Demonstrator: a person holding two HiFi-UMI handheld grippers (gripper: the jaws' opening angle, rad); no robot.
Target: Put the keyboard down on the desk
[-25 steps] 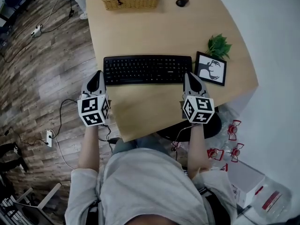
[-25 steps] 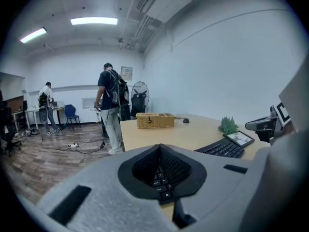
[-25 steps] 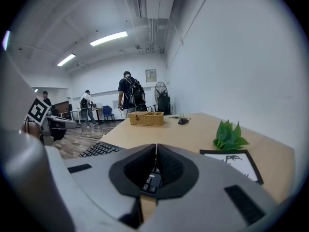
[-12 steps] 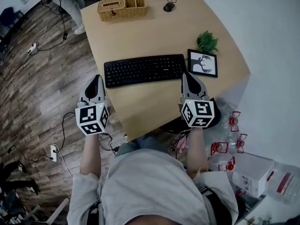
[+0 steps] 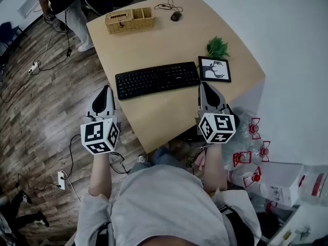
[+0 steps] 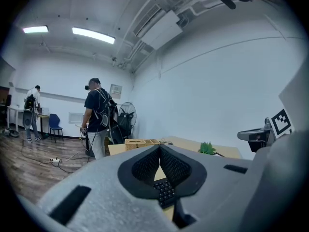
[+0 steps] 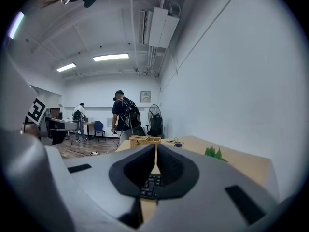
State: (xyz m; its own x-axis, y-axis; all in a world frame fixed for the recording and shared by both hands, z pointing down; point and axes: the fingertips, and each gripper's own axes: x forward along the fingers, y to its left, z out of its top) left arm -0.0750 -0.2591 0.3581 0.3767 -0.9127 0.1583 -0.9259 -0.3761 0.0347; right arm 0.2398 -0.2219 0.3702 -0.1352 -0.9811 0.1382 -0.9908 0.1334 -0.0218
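While I hold both grippers nearly level at the desk's near side, each pair of jaws is pressed fully together with nothing between the pads. My left gripper (image 5: pixel 106 88) hangs over the wood floor (image 5: pixel 46 111) just off the desk's left edge. My right gripper (image 5: pixel 206 85) is over the desk (image 5: pixel 169 40) near its right corner. Just beyond my fingertips and between the two grippers, the black keyboard (image 5: pixel 157 80) lies flat on the desktop, held by neither. To its right a framed picture (image 5: pixel 214 69) lies flat, with a small green plant (image 5: pixel 217 47) behind that. Farther back, a wicker basket (image 5: pixel 129 20) and a mouse (image 5: pixel 176 16) sit by the far edge. A person (image 5: pixel 61 4) stands on the floor past the far left corner.
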